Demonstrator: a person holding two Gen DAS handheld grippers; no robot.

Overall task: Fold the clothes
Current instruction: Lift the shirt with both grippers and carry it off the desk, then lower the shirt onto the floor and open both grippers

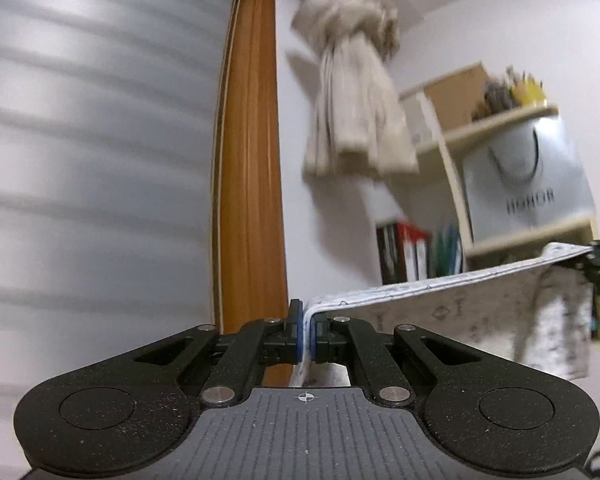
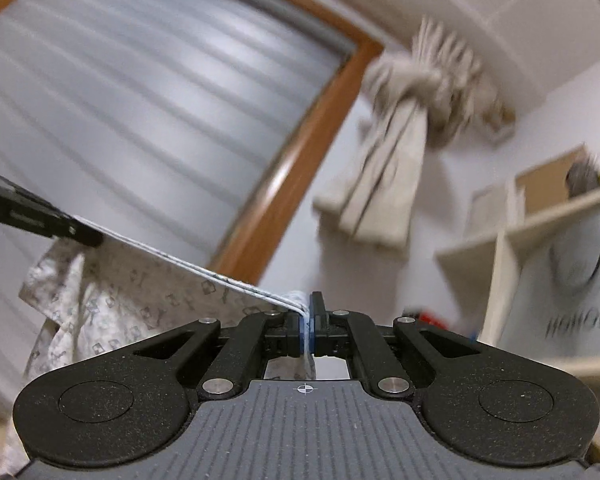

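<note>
Both grippers — left gripper (image 1: 307, 330), right gripper (image 2: 307, 330) — pinch the garment (image 1: 480, 308), its edge stretched taut sideways between them.

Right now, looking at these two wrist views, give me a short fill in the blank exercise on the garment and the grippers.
1. The left gripper is ____ on the patterned garment.
2. The garment's edge is stretched between ____ grippers.
3. Behind it, the knotted curtain hangs beside an orange-brown ____ frame.
4. The right gripper is ____ too.

Missing words: shut; two; wooden; shut
</note>
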